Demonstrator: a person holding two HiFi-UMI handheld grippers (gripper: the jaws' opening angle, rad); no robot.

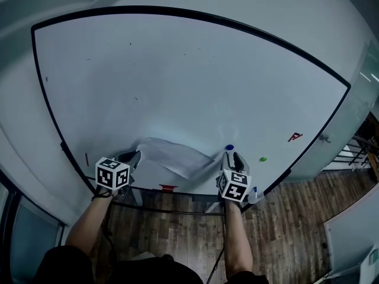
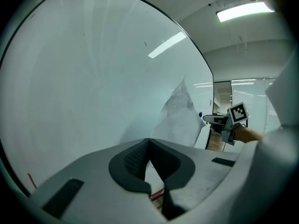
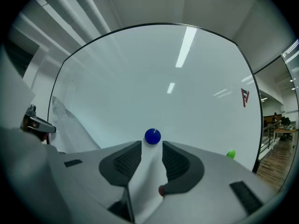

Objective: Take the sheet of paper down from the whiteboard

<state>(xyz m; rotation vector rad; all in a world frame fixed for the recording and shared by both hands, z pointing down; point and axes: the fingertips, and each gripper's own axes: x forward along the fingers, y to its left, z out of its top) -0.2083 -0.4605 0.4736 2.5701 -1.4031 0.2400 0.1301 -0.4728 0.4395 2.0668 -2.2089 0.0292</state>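
Note:
A white sheet of paper (image 1: 174, 155) hangs creased at the bottom of the whiteboard (image 1: 177, 81), stretched between my two grippers. My left gripper (image 1: 135, 157) is shut on the sheet's left end. In the left gripper view the paper (image 2: 180, 113) rises from the closed jaw tips (image 2: 149, 141) towards the right gripper (image 2: 224, 122). A round blue magnet (image 1: 230, 148) pins the sheet's right corner. My right gripper (image 1: 233, 157) stands open just below it. In the right gripper view the magnet (image 3: 153, 136) sits just beyond the parted tips (image 3: 152, 148), untouched by the pads.
A green magnet (image 1: 263, 158) and a red mark (image 1: 294, 137) sit on the board right of the right gripper. On the tray ledge below lie a red item (image 1: 168, 187) and a blue-capped marker (image 1: 254, 193). Wooden floor lies beneath, with a railing (image 1: 349, 152) at far right.

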